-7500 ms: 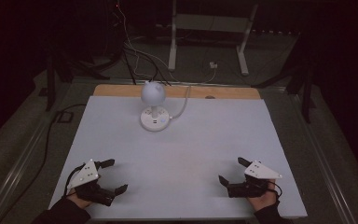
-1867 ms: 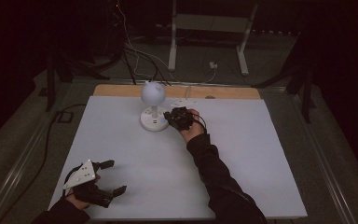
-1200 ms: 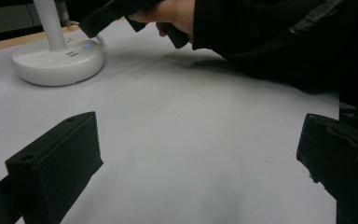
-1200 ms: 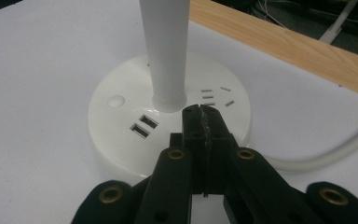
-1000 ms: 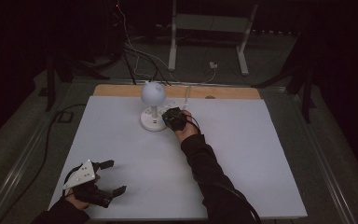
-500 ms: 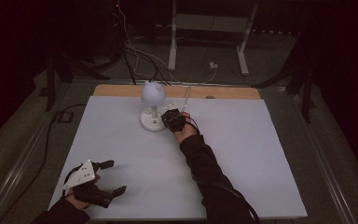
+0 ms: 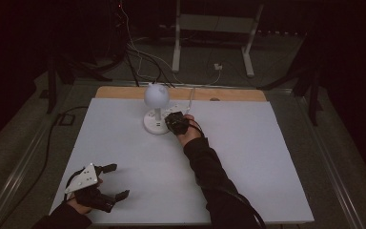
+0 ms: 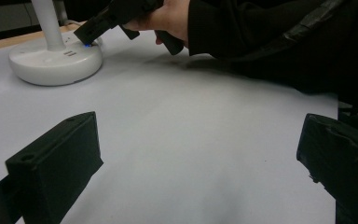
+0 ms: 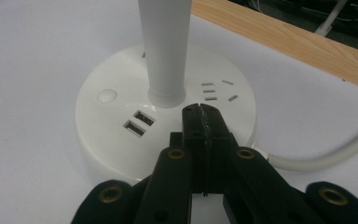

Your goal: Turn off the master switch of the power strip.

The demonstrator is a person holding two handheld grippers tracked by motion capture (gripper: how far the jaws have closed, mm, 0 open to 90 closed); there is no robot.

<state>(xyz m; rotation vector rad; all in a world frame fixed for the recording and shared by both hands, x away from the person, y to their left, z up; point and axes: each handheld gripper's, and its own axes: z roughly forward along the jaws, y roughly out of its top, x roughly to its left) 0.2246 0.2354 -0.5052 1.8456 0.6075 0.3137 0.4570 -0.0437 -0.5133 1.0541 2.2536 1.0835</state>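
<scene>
High view: a white table (image 7: 267,157) with a wooden strip (image 7: 228,94) along its far edge carries a white desk lamp (image 7: 155,106) near the far centre, made up of a round globe head, a slim stem and a disc base. The right gripper (image 7: 174,122), held in the right hand (image 7: 189,134) with a dark sleeve reaching across the table, sits at the right side of the lamp base. The left gripper (image 7: 119,181) rests at the near left corner, held in the left hand (image 7: 83,202), a grey three-cornered plate on top, well apart from the lamp.

Right gripper view: the two jaws are pressed together with no gap and nothing between them; their joined tip (image 9: 200,112) lies over the top of the lamp base (image 9: 98,121), just in front of the stem (image 9: 164,51). Whether the tip touches the base cannot be told. Two USB ports (image 9: 137,122), a round button (image 9: 107,96) and socket slots (image 9: 216,90) mark the base; a white cord (image 9: 326,156) leaves it on the right.

Left gripper view: the jaws stand spread wide over the bare table, holding nothing. Farther off, the right gripper (image 8: 91,33) points down at the lamp base (image 8: 56,60), where a small blue light (image 8: 88,45) shows at its tip.
</scene>
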